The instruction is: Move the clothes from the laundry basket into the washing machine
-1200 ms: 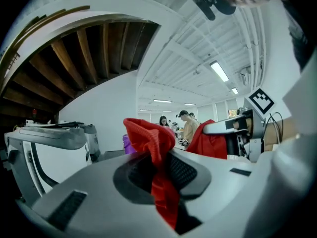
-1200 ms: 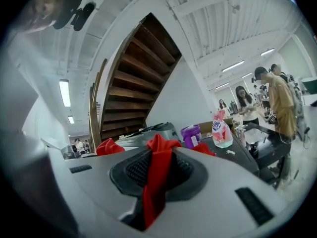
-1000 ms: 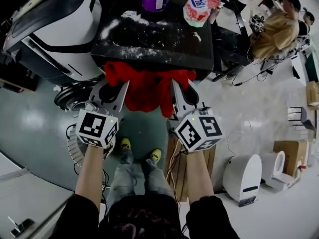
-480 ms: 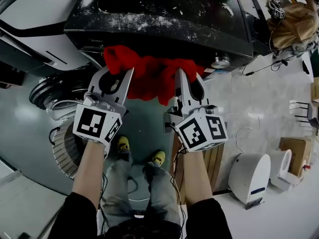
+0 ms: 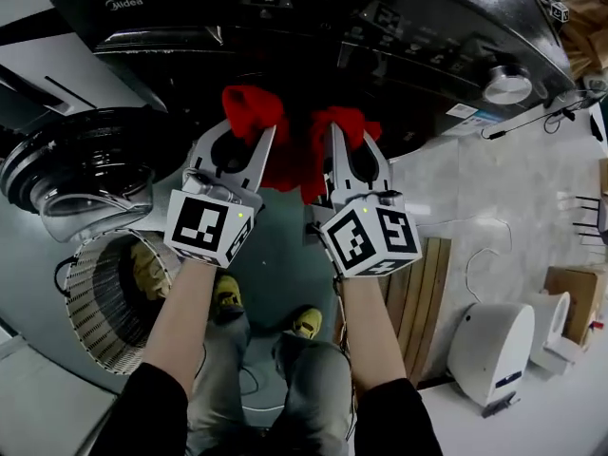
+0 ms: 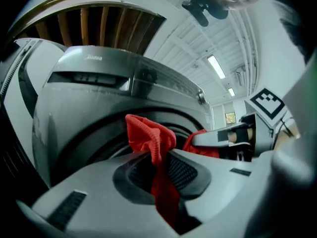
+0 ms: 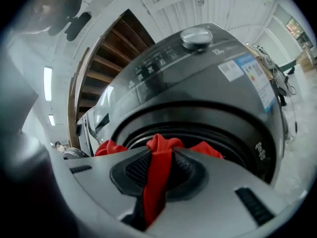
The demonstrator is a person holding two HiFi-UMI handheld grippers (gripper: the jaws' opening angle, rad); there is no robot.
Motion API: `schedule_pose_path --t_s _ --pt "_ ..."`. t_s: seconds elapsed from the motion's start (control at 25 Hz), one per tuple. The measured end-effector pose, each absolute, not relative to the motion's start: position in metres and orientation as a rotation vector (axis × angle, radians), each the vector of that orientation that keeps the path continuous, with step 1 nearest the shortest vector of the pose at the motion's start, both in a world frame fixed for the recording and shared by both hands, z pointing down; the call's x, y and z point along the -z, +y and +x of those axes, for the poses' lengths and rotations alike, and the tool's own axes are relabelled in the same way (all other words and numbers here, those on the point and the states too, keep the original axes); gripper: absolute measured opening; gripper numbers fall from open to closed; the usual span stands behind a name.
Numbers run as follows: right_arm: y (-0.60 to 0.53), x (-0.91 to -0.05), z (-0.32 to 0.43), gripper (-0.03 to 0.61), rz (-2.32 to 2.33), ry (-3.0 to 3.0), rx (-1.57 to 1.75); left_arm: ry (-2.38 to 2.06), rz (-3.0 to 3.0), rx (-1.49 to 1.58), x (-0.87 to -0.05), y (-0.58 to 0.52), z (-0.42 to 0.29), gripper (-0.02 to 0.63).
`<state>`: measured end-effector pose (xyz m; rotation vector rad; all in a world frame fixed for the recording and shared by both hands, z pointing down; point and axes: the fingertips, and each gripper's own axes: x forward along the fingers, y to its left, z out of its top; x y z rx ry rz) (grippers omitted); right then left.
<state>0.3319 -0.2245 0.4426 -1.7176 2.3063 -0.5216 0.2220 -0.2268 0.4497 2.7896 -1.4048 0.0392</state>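
Observation:
A red garment point(image 5: 290, 145) hangs between both grippers just in front of the dark washing machine point(image 5: 399, 27). My left gripper point(image 5: 249, 126) is shut on one bunched edge of the red garment point(image 6: 151, 143), which runs down between its pads. My right gripper point(image 5: 332, 131) is shut on the other edge of the red garment point(image 7: 158, 167). Both point level at the round drum opening point(image 7: 198, 128), seen close ahead in the two gripper views. The laundry basket point(image 5: 104, 302) stands on the floor at the lower left with a yellowish item inside.
The machine's round glass door point(image 5: 81, 174) hangs open at the left, above the basket. A wooden pallet point(image 5: 427, 293) leans at the right, with a white appliance point(image 5: 489, 350) beyond it. The person's feet point(image 5: 266, 312) stand below the grippers.
Both grippers have come down with the red garment, from the level of the machine's top to the front of the drum opening. The basket and open door have come into view.

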Motion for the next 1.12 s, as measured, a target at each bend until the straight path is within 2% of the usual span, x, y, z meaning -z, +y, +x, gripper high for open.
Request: schedule_pose_path --t_s 0.28,0.52,0.8,0.88,0.96,1.12 --pt "-0.287 -0.525 0.336 0.055 -1.767 2.323 0.531 -1.448 2.86 -0.19 -0.536 -0.293 0.246 0.063" --pt "-0.343 -0.557 0.345 0.055 -1.826 2.432 0.304 -1.503 2.831 -0.244 -0.571 -0.359 0.243 0.064" --pt "-0.402 -0.594 0.347 0.069 -1.941 2.476 0.3 -1.531 2.682 -0.327 -0.61 -0.425 0.239 0.075" --pt "-0.41 -0.603 0.345 0.16 -1.938 2.507 0.328 -1.509 2.595 -0.377 -0.625 -0.436 0.236 0.116" --pt "-0.412 -0.608 0.341 0.294 -1.901 2.543 0.336 -1.494 2.588 -0.378 -0.627 -0.438 0.236 0.26" --pt "-0.415 -0.612 0.332 0.37 -1.872 2.616 0.37 -1.497 2.607 -0.366 -0.622 -0.437 0.236 0.317"
